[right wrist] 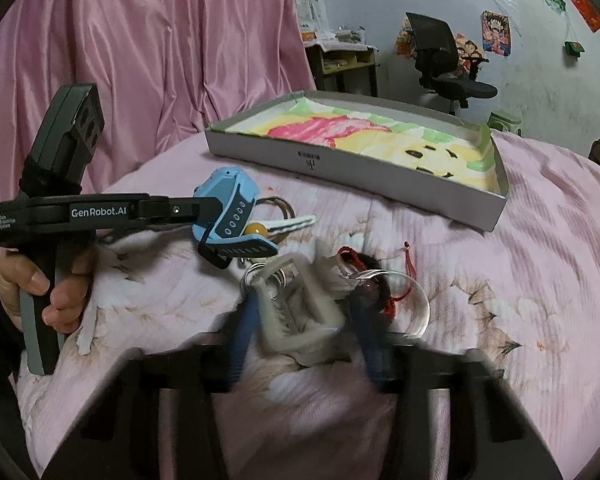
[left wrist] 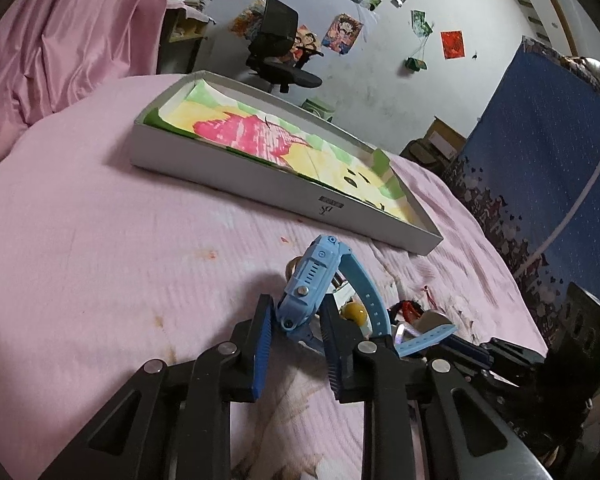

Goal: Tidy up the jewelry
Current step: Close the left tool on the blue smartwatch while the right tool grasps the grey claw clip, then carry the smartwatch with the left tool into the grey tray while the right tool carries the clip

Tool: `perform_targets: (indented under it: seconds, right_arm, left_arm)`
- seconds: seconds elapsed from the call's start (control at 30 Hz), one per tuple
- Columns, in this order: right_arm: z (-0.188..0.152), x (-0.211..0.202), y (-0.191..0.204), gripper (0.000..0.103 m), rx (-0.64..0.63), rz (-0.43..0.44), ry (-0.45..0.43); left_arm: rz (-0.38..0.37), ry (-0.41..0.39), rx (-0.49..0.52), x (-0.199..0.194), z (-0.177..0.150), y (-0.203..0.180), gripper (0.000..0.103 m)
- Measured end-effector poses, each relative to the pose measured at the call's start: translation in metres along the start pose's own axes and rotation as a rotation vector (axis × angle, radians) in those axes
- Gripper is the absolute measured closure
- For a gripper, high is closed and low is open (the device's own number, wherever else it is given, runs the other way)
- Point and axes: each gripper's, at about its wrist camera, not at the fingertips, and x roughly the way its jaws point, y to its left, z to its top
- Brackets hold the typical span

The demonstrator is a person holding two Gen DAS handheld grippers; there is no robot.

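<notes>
Pick-up step, I judge: on the bed the left hand-held gripper [left wrist: 296, 328] pinches the blue watch [left wrist: 308, 280]; the right hand-held gripper [right wrist: 304, 320] clamps a grey frame-shaped trinket [right wrist: 300, 312]; next, carry both to the shallow box [right wrist: 496, 204] beyond.

The watch [left wrist: 305, 288] is light blue. The bed [left wrist: 100, 240] cover is pink with faint flowers. The grey box [left wrist: 260, 188] holds a yellow, pink and green drawing [left wrist: 260, 136].

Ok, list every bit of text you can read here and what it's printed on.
"GenRobot.AI": white lettering on the side of the left gripper.
Small white print at that gripper's rear end: too small to read.
Dark logo and label on the white box's front wall: unreadable.
Wall posters: no legible text.
</notes>
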Motion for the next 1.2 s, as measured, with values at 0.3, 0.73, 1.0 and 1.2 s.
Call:
perform_targets:
  seconds: [0.3, 0.73, 1.0, 1.2]
  right_arm:
    - [0.000, 0.001, -0.004, 0.090, 0.026, 0.027, 0.010]
    - [0.004, 0.016, -0.004, 0.088, 0.032, 0.035, 0.069]
    - [0.003, 0.002, -0.012, 0.092, 0.089, 0.078, -0.018]
    - [0.004, -0.001, -0.019, 0.096, 0.140, 0.139, -0.068]
  left_arm:
    - [0.014, 0.006, -0.016, -0.005, -0.006, 0.001, 0.081]
    - [0.037, -0.031, -0.066, -0.017, -0.014, 0.005, 0.081]
    - [0.037, -0.077, -0.060, -0.027, -0.015, -0.001, 0.081]
    - [0.027, -0.069, -0.068, -0.025, -0.014, 0.003, 0.081]
